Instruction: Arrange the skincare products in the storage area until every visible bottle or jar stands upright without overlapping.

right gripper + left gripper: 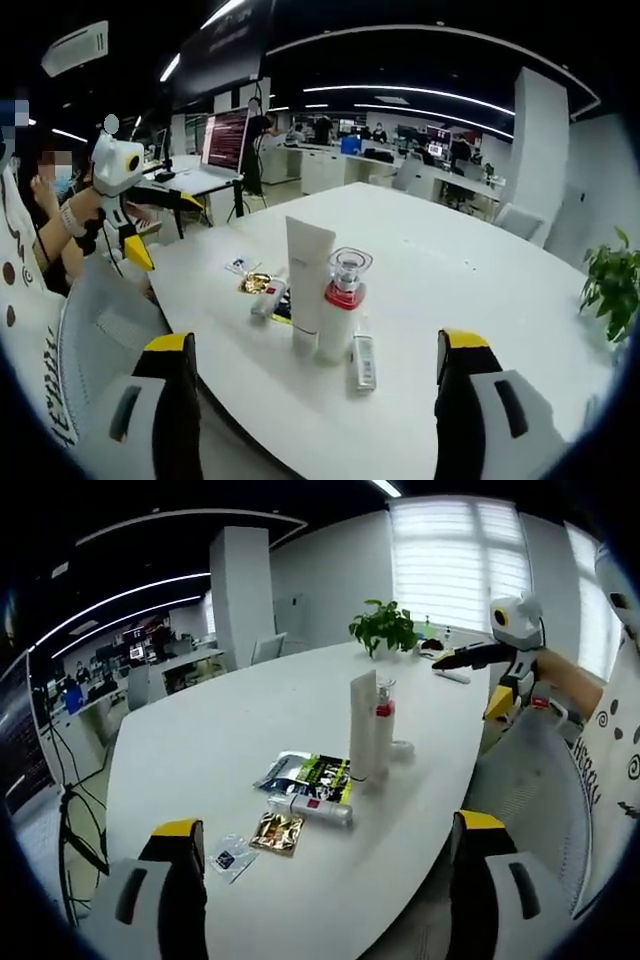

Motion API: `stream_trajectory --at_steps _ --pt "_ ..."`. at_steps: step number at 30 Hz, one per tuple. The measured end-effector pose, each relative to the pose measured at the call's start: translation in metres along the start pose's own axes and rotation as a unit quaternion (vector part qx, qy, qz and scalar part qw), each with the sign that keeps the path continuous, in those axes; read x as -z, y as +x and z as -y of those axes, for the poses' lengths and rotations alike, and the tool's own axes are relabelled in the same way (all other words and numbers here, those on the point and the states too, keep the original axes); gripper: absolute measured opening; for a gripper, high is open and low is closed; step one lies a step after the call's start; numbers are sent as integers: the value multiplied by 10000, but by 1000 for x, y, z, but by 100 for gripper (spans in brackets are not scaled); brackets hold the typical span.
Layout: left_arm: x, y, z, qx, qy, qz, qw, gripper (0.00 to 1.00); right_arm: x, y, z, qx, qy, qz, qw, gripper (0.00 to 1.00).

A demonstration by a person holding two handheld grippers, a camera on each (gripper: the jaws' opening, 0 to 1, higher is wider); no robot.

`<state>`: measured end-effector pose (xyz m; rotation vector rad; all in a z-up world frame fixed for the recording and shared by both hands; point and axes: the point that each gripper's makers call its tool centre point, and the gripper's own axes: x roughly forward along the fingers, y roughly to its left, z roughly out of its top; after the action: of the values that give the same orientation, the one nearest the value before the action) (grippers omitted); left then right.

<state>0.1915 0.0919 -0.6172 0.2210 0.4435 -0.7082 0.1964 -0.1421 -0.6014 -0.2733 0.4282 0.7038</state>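
On the white table (pixel 250 710) a tall white tube (pixel 362 725) stands upright beside a bottle with a red collar and clear cap (pixel 384 720). A small tube (pixel 402 748) lies just behind them. A silver bottle (pixel 312 809) lies on its side near a green-black packet (pixel 310 772), a gold sachet (pixel 277 832) and a clear sachet (pixel 232 856). My left gripper (pixel 330 880) is open, short of these. In the right gripper view the white tube (pixel 308 275), red-collared bottle (pixel 343 300), small lying tube (pixel 363 360) and silver bottle (pixel 268 297) sit ahead of my open right gripper (pixel 315 400).
A potted plant (pixel 385 625) stands at the table's far end. A grey mesh chair back (pixel 520 790) is at the table edge by the person. The right gripper (pixel 470 683) shows hand-held across the table, as does the left gripper (pixel 165 228). A monitor (pixel 225 140) stands behind.
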Motion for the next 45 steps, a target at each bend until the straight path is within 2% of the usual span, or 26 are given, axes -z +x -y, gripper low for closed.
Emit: stream_trajectory --at_steps 15,21,23,27,30,36,42,45 --pt "6 14 0 226 30 -58 9997 99 4 4 -2 -27 27 -179 9998 100" --pt "7 22 -4 220 42 -112 9997 99 6 6 -1 6 51 -211 9998 100" --pt "7 27 0 355 69 -111 9993 99 6 7 -1 -13 67 -224 9997 100" --pt "11 42 0 477 205 -269 9983 99 7 10 -3 -59 -8 -245 9997 100" --pt "13 52 -4 457 353 -392 9976 99 7 10 -2 -52 -11 -264 9996 100" --pt "10 76 -2 691 451 -249 9963 99 8 12 -1 -46 44 -277 9996 100" --pt "18 105 5 896 519 -424 9937 99 11 16 -2 -87 32 -320 9994 100" --pt "25 119 0 911 475 -514 9934 99 12 16 0 -74 72 -330 9994 100"
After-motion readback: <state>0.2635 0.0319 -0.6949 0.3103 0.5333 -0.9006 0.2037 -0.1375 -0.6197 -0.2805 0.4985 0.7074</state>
